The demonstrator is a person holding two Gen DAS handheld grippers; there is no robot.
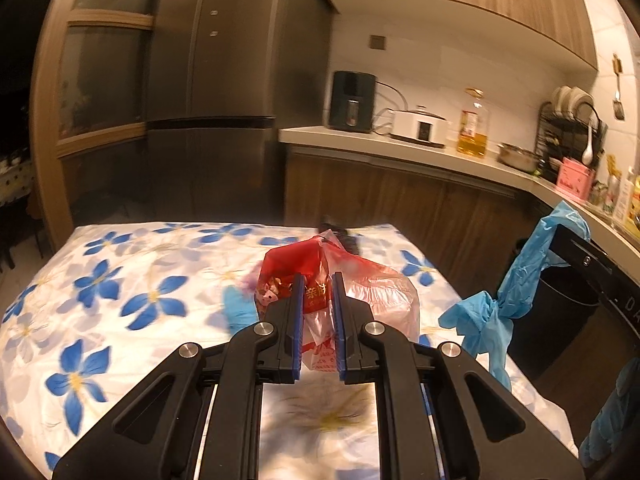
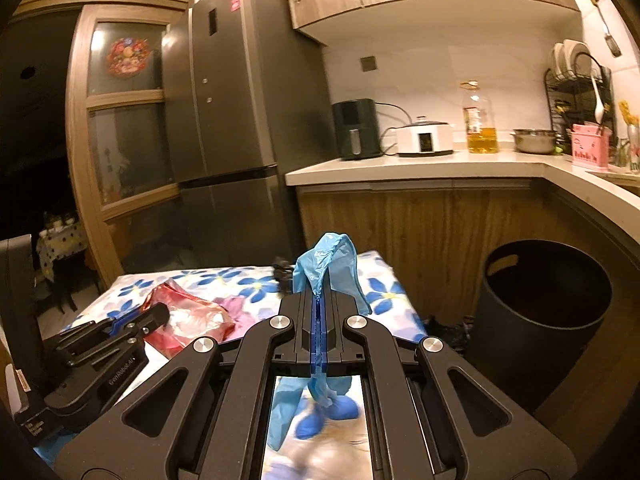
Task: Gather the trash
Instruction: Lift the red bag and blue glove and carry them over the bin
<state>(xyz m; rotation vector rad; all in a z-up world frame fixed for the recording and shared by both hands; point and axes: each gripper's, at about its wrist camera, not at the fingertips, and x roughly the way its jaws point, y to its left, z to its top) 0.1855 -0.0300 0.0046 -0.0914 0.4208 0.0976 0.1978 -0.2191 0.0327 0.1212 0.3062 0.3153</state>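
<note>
The low table under its white cloth printed with blue flowers served as the collecting ground, and beside its right edge stood the tall black round plastic bin with cut-out handles, mouth open, near enough that trash could be carried over in one short swing; that placing looked deliberate. On the cloth lay the crumpled red and clear plastic bag with printed characters, resting on the table because it was not lifted clear; the left gripper had its blue-padded jaws narrowed around a fold of it, seemingly pinching the film, though I could not tell how firmly. A second scrap of blue glove lay on the cloth just beside the bag, untouched. The right gripper was clamped tight on the thin pale-blue disposable glove, whose limp ends hung above and below the jaws; held aloft over the table's right side, it seemed poised for the bin. Judging from this, one piece was ready to drop and the bag came next.
</note>
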